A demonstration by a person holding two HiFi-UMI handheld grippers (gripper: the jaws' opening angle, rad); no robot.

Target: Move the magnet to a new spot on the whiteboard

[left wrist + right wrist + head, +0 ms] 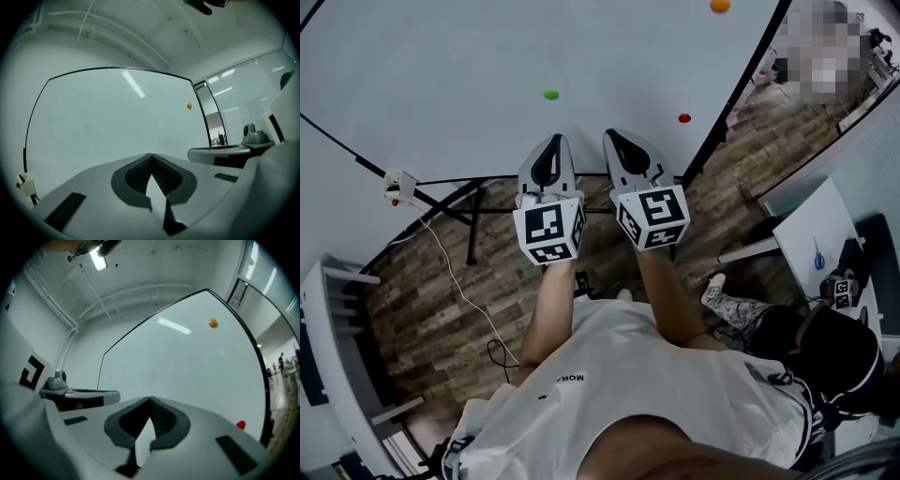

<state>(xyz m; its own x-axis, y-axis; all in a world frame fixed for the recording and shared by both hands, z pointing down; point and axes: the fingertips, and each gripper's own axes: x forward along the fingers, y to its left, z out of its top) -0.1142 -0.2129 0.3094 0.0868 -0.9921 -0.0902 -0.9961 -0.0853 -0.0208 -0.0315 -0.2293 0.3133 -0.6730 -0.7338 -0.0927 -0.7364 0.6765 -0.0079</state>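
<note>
The left gripper [554, 141] and right gripper [610, 134] are both pinched closed on nothing, side by side and pointing at the whiteboard [441, 66]. On the board just beyond them sits a green magnet [550, 95]. A red magnet [684, 118] is to its right, and an orange magnet [720, 5] lies farther off. Each is a small round disc lying flat on the board, so none has a long axis.

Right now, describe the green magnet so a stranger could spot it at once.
On the large whiteboard, straight ahead of the left gripper, sits the green magnet. Its neighbours differ in colour: a red magnet to its right, an orange magnet higher up.
</note>
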